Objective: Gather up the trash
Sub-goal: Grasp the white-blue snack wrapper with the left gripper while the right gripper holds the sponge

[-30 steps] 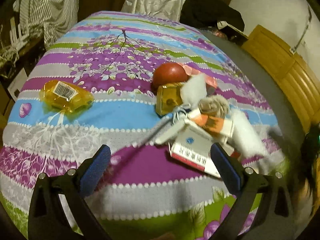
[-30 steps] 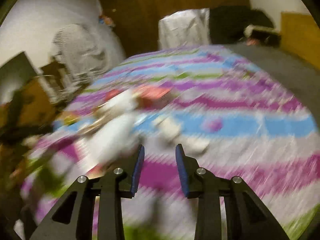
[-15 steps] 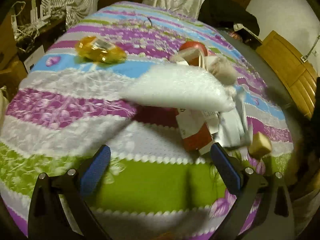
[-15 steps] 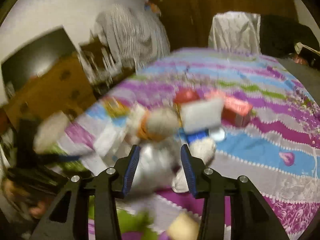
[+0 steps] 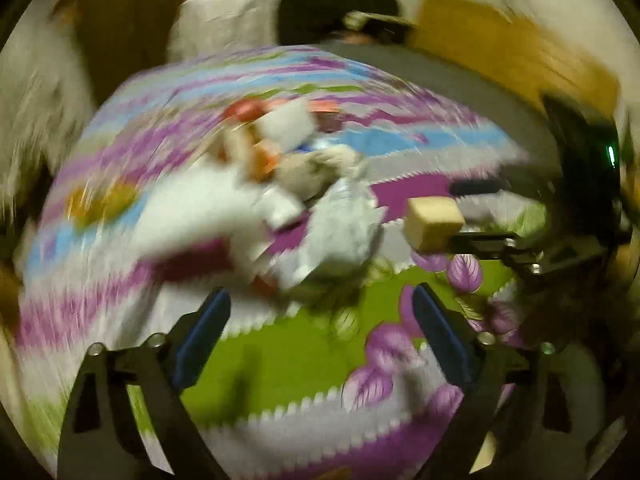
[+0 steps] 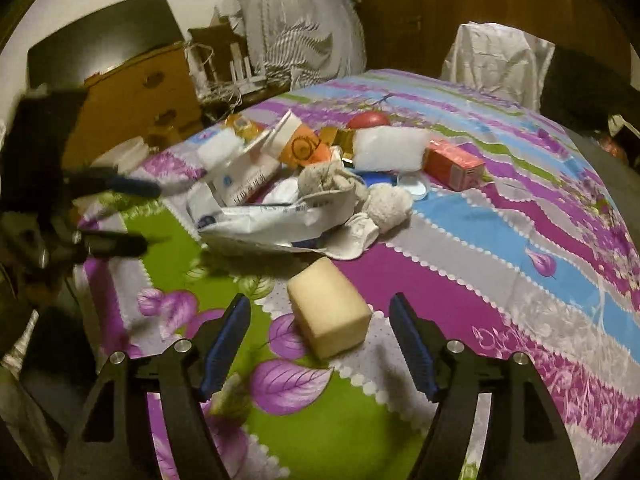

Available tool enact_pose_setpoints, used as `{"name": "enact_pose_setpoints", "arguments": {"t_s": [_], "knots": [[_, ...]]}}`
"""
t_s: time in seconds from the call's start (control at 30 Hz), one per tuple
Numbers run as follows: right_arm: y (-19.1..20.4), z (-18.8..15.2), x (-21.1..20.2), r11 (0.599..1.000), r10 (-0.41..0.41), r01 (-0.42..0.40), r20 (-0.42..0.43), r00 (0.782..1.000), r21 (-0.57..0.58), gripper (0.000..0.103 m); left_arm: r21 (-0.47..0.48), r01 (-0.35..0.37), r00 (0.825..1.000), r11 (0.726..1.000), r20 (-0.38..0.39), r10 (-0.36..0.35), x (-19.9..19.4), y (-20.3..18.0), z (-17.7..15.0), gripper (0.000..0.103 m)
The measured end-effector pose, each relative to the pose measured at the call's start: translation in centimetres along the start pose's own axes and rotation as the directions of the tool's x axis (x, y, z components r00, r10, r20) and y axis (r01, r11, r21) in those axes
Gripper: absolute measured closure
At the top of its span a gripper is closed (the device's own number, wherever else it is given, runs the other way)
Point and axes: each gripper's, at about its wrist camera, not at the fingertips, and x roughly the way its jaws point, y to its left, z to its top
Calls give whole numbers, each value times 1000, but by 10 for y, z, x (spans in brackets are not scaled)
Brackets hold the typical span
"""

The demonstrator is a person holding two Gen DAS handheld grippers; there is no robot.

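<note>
A pile of trash (image 6: 304, 184) lies on a bed with a striped floral cover (image 6: 520, 232): crumpled paper, white foam, an orange cup, grey rags, a red box (image 6: 454, 164). A yellow sponge block (image 6: 328, 314) lies just in front of my right gripper (image 6: 320, 338), which is open around its near end without touching it. My left gripper (image 5: 320, 336) is open and empty above the green stripe; its view is blurred. The sponge (image 5: 434, 222) and the right gripper show at its right. The left gripper shows at the left of the right wrist view (image 6: 116, 216).
A wooden cabinet (image 6: 132, 100) and cluttered shelf stand left of the bed. A white draped chair (image 6: 496, 60) stands at the far end. A wooden headboard (image 5: 512, 60) is at the right in the left wrist view.
The right gripper has opened wide and come down at the yellow sponge. The left gripper has swung right, blurring its view. White foam that passed its view has landed in the pile.
</note>
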Motion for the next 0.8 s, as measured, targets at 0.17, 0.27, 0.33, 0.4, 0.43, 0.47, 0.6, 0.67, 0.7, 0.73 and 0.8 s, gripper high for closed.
{"name": "enact_pose_setpoints", "arguments": {"t_s": [0.17, 0.27, 0.33, 0.4, 0.43, 0.47, 0.6, 0.67, 0.7, 0.73, 0.8], "knots": [[-4, 5, 24, 1000, 11, -11, -18, 1000, -19, 30, 49, -19, 999, 999, -43, 21, 35, 0, 33, 18], [-2, 8, 35, 999, 4, -5, -29, 1000, -40, 32, 127, -37, 996, 991, -81, 47, 52, -10, 43, 30], [-2, 9, 40, 999, 6, -8, -38, 999, -50, 40, 132, -39, 993, 990, -107, 53, 59, -10, 46, 41], [-3, 9, 43, 999, 3, -5, -43, 999, -51, 54, 129, -41, 991, 991, -124, 57, 67, -8, 45, 41], [-4, 9, 43, 999, 0, -2, -42, 999, -45, 59, 130, -41, 988, 991, -139, 59, 71, -7, 43, 41], [-5, 8, 43, 999, 6, -7, -40, 999, -40, 61, 132, -42, 986, 990, -154, 63, 75, -6, 41, 41], [-6, 4, 36, 1000, -3, 2, -27, 1000, -27, 63, 123, -38, 982, 992, -180, 60, 84, -3, 33, 47], [-7, 1, 30, 1000, -11, 11, -13, 1000, 3, 64, 96, -23, 984, 995, -177, 39, 83, -2, 33, 51], [-8, -1, 27, 1000, -19, 19, -7, 1000, 23, 64, 87, -25, 984, 996, -175, 40, 83, -3, 34, 51], [-9, -2, 25, 999, -23, 23, -7, 1000, 34, 64, 83, -31, 984, 996, -173, 45, 84, -4, 35, 51], [-8, -7, 24, 998, -35, 35, -11, 999, 61, 64, 73, -46, 986, 996, -159, 57, 86, -5, 37, 49]]}}
